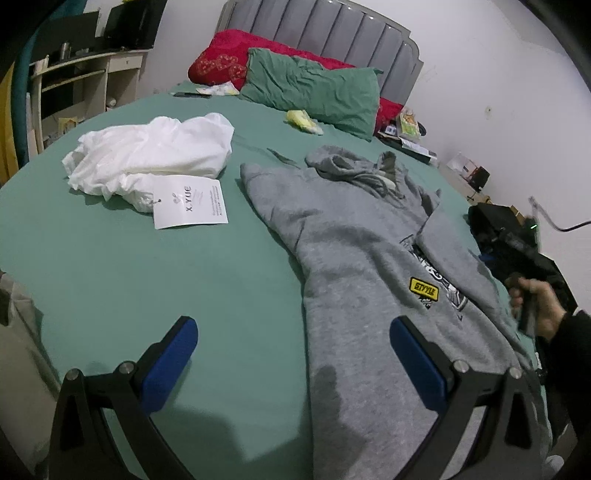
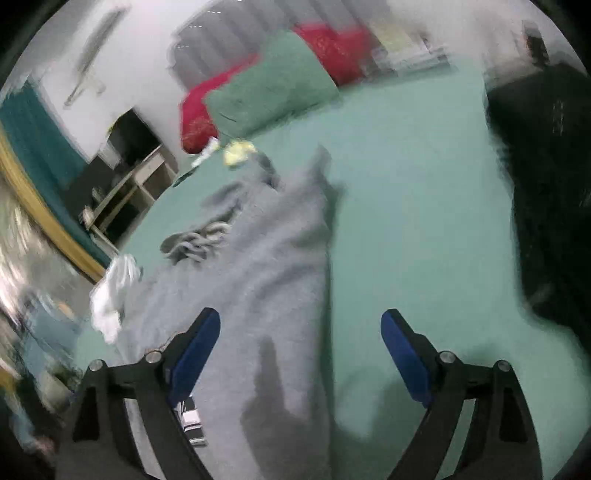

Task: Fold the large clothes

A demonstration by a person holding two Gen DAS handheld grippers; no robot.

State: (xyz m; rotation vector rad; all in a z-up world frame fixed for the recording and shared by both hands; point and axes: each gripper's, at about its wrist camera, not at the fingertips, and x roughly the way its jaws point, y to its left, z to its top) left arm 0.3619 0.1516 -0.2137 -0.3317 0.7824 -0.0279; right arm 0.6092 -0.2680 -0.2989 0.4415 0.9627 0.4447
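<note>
I judge the fold barely begun: the grey hoodie [image 1: 354,258] lies flat, front up, on the green bedsheet [image 1: 147,266], and only the sleeve on the side of my right hand [image 1: 539,310] is laid in across the chest, partly covering the print. The other sleeve, the hood and the hem fold are left, I think.

My left gripper [image 1: 293,363] hovers over the hoodie's lower edge, jaws wide, nothing between them. My right gripper [image 2: 301,360] also stands wide and empty above the same cloth (its view is smeared).

Beyond the hoodie's hood sit a green pillow [image 1: 314,88] and a red one [image 1: 221,61] against the grey headboard [image 1: 321,29]. Off the unfolded sleeve's side lies a crumpled white garment [image 1: 147,155] with a paper tag [image 1: 190,203]; further that way stands a shelf unit [image 1: 81,77].
</note>
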